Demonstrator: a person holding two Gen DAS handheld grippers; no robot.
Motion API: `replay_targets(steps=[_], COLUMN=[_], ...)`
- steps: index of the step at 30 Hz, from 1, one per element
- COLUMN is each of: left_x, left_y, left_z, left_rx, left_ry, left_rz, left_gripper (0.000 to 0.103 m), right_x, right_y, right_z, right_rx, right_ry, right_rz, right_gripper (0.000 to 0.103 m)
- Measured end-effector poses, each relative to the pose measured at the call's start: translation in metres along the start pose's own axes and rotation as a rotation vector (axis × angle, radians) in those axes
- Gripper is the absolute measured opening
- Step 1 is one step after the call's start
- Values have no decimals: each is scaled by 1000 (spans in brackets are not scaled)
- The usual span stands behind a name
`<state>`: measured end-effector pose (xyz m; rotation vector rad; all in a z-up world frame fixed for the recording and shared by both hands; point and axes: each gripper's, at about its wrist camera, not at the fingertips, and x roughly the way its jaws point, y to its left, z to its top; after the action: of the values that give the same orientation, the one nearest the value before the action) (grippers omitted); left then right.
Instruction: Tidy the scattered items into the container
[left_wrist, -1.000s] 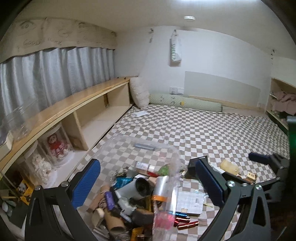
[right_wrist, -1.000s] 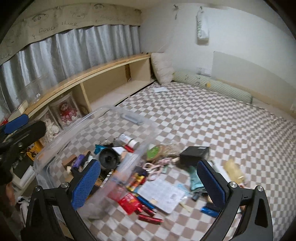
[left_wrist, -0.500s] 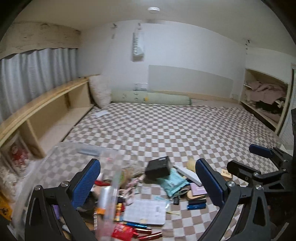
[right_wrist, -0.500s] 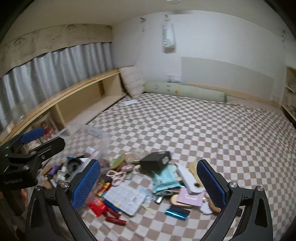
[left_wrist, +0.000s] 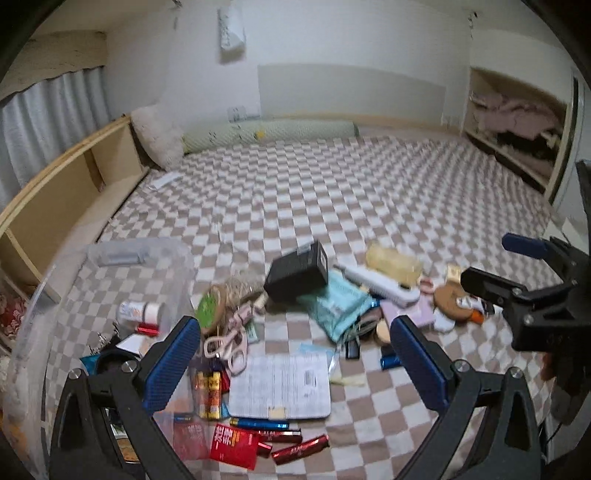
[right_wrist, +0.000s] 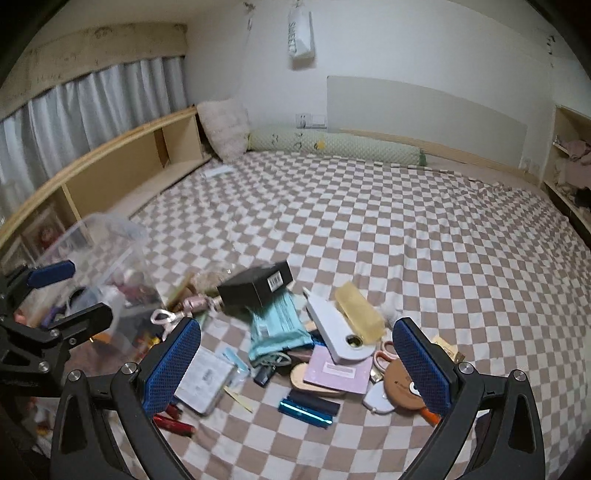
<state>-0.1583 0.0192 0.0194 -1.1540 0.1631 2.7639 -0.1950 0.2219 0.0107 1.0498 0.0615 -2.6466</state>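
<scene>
A clear plastic container (left_wrist: 110, 266) stands at the left on the checkered mat and holds several small items; it also shows in the right wrist view (right_wrist: 103, 251). Scattered items lie beside it: a black box (left_wrist: 297, 271) (right_wrist: 255, 286), a teal pouch (left_wrist: 334, 304) (right_wrist: 277, 325), pink scissors (left_wrist: 227, 341), a white booklet (left_wrist: 280, 384), red tubes (left_wrist: 299, 448) and a blue case (right_wrist: 308, 408). My left gripper (left_wrist: 295, 365) is open and empty above the booklet. My right gripper (right_wrist: 297, 365) is open and empty above the right end of the pile.
The checkered mat (right_wrist: 424, 229) stretches back to a green bolster (right_wrist: 332, 146) and a pillow (right_wrist: 223, 127). A low wooden shelf (left_wrist: 70, 184) runs along the left. An open closet (left_wrist: 513, 122) stands at the far right.
Both grippers have swung right, away from the container and toward the scattered pile. Both stay open and empty.
</scene>
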Motion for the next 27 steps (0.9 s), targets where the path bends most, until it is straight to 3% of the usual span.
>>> replay_targets(steps=[8,14,19,23,27], left_x=[23,43,64,81,94], left_y=[-3,-13,-14,-11,-12], left_z=[-39,-67,-95,-114,-132], left_rx=[41,142,139,136,143], left_ry=[88,152,233,317,386], left_rz=[-85,-79,-102,-124,-139], left_gripper=[103,103,103,103,103], right_x=[40,70,100,118,129], right_y=[-14,-18,-15,-14,-12], right_z=[-33,-57,-75,-90,-105], right_rx=[-30,-92,-146,-153,-153], right_ry=[122,203,278,351,401], right_rz=[1,16,35,57,69], right_gripper=[103,103,103,76,75])
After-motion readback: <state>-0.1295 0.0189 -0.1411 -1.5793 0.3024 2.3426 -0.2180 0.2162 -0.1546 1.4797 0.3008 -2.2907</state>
